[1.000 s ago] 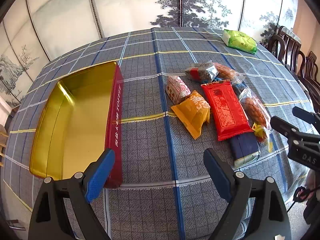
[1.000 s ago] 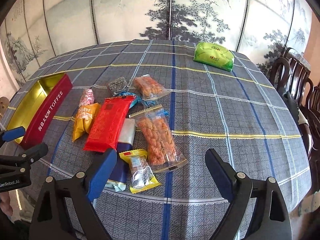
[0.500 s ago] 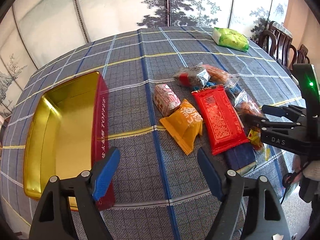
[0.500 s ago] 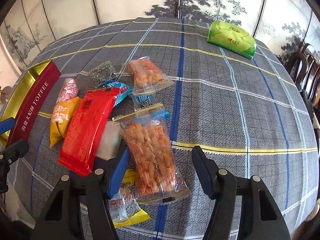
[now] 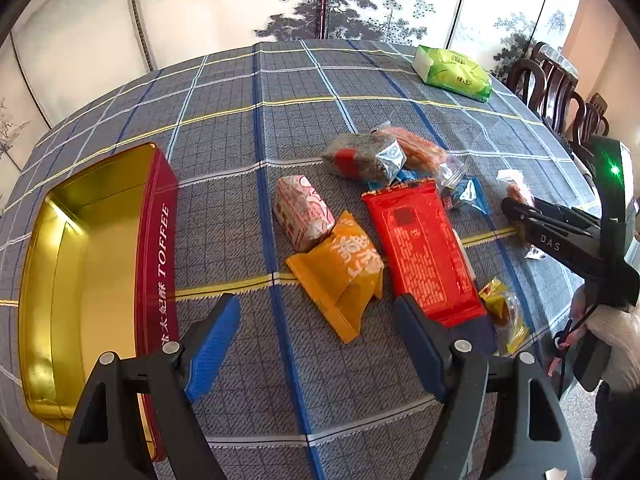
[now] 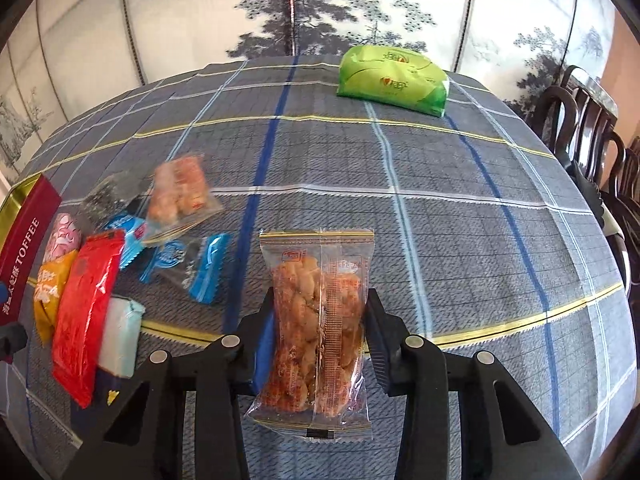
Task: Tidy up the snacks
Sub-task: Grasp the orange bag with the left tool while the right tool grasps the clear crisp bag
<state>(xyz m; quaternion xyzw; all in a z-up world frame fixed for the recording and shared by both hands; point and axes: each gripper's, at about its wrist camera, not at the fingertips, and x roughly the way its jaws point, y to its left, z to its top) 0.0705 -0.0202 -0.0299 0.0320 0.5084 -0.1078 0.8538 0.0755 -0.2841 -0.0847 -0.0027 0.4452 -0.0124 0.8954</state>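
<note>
Right gripper (image 6: 320,312) closing on a clear packet of fried twists (image 6: 318,332), pads pressed against both long edges, packet upright between the jaws and lifted off the plaid tablecloth (image 6: 460,240). Left gripper (image 5: 320,344) spread wide, nothing between the blue pads (image 5: 210,344), poised over bare cloth just in front of the snack pile. Nearest that gripper: an orange pouch (image 5: 344,272), a long red packet (image 5: 424,248) to its right, a small yellow wrapped sweet (image 5: 502,312) near the table edge. Just beyond: a pink-and-white wrapped cake (image 5: 304,212) touching the orange pouch. Further: a dark seaweed-style packet (image 5: 360,156), a second clear packet of twists (image 5: 420,148) and blue wrappers (image 5: 468,194). Off to the left, well apart from the pile: an open gold tin (image 5: 100,248), red wall lettered TOFFEE, holding no snacks. Far across the table: a green pack (image 6: 392,80), alone near the painted screen (image 6: 320,8)
</note>
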